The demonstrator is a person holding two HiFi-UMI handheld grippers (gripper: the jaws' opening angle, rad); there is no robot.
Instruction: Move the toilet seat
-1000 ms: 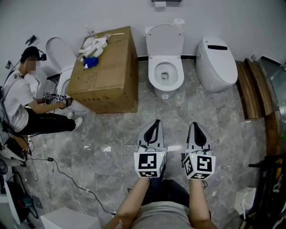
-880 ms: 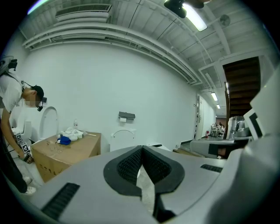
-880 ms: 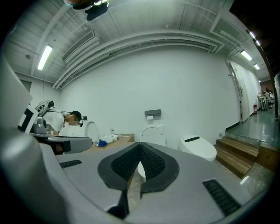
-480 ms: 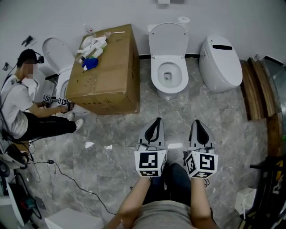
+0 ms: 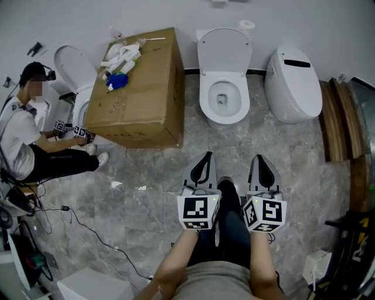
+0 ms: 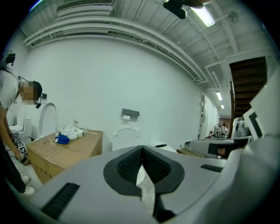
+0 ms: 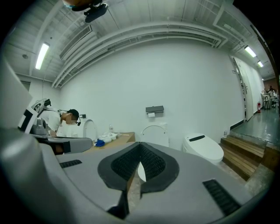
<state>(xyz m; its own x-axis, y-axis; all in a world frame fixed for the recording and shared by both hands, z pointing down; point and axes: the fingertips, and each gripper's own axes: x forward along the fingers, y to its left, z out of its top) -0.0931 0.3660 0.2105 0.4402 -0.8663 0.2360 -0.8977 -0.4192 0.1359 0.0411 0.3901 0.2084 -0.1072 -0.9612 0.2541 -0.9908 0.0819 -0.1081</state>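
Far to the left of the open toilet, a crouching person works at another toilet by the wall. Just left of the open toilet stands a big cardboard box, with white items and a blue one lying on its top.

The open toilet backs onto the wall. Its long axis runs from the wall out toward the grippers, and the bowl's rounded front points at them. Its toilet seat is swung up and leans back against the wall. Whether a ring lies on the rim beneath it is hard to tell, as the head view shows it too small.

Right of the open toilet sits a closed white toilet, and further right are wooden steps.

On the near side of the open toilet, well apart from it, the left gripper and right gripper are held side by side, both aimed at it. Only grey stone floor lies between them and the bowl. Each gripper has its jaws pressed together, empty.
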